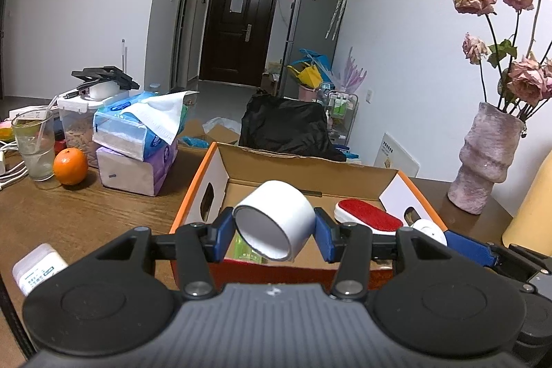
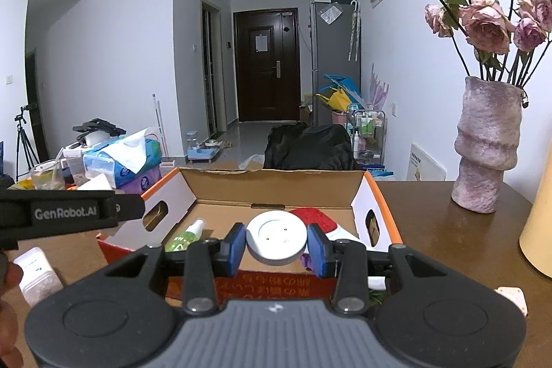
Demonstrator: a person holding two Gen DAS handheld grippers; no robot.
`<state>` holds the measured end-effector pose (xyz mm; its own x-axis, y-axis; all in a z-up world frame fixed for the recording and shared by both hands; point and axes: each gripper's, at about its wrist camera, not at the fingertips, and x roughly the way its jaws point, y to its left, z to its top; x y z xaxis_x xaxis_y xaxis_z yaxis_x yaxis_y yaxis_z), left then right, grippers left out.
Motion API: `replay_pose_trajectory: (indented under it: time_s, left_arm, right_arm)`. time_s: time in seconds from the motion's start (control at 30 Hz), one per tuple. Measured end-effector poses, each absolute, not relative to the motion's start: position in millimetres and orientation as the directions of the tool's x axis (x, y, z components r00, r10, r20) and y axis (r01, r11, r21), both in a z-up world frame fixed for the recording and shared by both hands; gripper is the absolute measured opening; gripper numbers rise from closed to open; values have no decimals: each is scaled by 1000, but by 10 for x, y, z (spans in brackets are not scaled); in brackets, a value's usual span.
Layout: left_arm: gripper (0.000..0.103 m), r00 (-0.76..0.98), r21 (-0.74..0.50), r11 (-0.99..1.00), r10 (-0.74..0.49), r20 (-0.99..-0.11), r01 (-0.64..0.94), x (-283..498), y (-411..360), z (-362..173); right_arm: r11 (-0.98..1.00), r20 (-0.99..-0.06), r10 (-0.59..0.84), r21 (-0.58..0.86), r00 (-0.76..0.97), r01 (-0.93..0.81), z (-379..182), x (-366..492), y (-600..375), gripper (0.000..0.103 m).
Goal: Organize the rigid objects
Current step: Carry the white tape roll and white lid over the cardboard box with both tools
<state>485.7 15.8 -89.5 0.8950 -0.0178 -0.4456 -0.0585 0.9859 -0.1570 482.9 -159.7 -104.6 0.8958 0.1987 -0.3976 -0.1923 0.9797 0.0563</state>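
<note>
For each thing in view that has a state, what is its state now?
left gripper: shut on the white tape roll, above the box
right gripper: shut on the white round disc, above the box
cardboard box: open, flaps up
green spray bottle: lying in the box
red brush: lying in the box
tissue pack: open, one tissue pulled out

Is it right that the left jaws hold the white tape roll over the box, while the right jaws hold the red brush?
Not quite. The left gripper does hold the tape roll over the box. But the right gripper is shut on a white disc, as the right wrist view shows; the red brush lies in the box behind it.
</note>
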Motion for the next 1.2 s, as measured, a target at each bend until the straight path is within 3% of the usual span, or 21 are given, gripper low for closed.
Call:
replay_pose_trajectory:
  time_s: [1.2]
  left_arm:
    - [50,880,-106,992,15,-474,-74,5528,158,-1082]
  right_arm:
    - [982,-457,185,52,870,-182,-1231,5571,-1556,38]
